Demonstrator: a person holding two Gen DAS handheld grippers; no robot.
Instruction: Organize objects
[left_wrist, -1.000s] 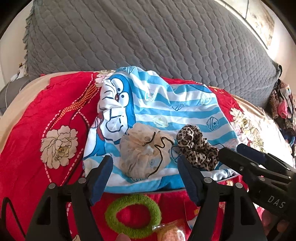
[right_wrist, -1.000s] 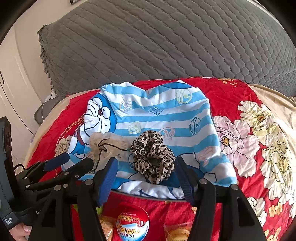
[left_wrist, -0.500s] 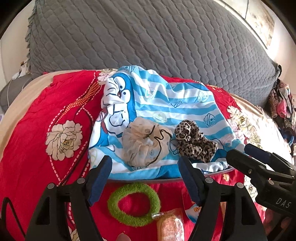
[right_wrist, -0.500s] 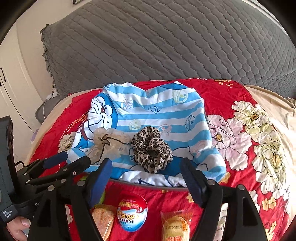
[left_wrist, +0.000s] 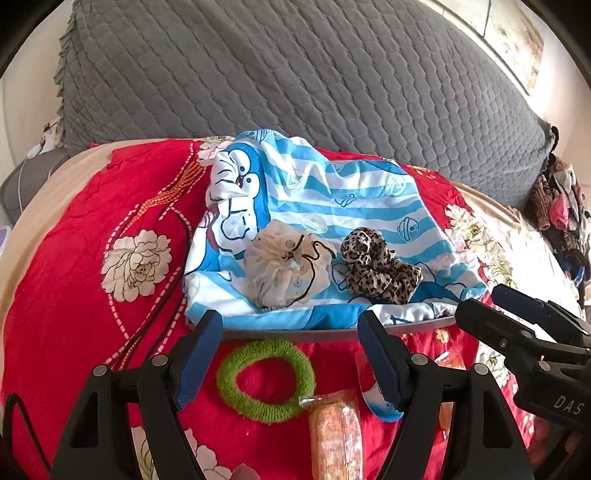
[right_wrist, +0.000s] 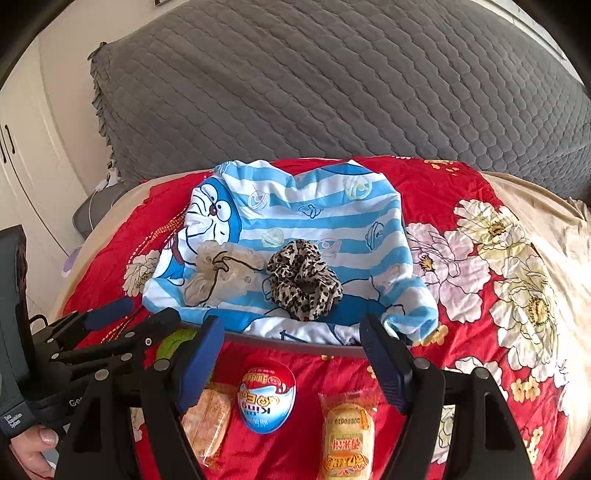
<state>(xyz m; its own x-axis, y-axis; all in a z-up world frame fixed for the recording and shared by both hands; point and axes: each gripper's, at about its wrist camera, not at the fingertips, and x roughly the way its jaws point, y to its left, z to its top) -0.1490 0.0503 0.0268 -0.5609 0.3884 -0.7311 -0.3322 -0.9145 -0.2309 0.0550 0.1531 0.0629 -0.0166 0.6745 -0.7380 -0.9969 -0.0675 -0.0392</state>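
- Red floral bedspread (right_wrist: 461, 192) carried everything; a grey quilted cushion (right_wrist: 332, 74) stood at its far edge.
- Nearest, both tools hung wide and empty: left gripper (left_wrist: 290, 356) above the green hair tie (left_wrist: 266, 380), right gripper (right_wrist: 291, 356) above the egg-shaped toy (right_wrist: 266, 397) and snack packet (right_wrist: 348, 439).
- Farther, on the striped cloth (right_wrist: 314, 218), lay the cream scrunchie (left_wrist: 286, 267) and leopard scrunchie (right_wrist: 303, 284).
- Risk, as judged: soft bedding could yield, so pads might pinch fabric along with an item.

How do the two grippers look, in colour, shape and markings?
Both the left gripper and the right gripper have matte black, angular frames with silver rivets and two fingers faced with dark blue pads. In the left wrist view, white letters "DAS" mark the right gripper's body. A thin black cable loops at the left gripper's side. A bare hand holds the left one.
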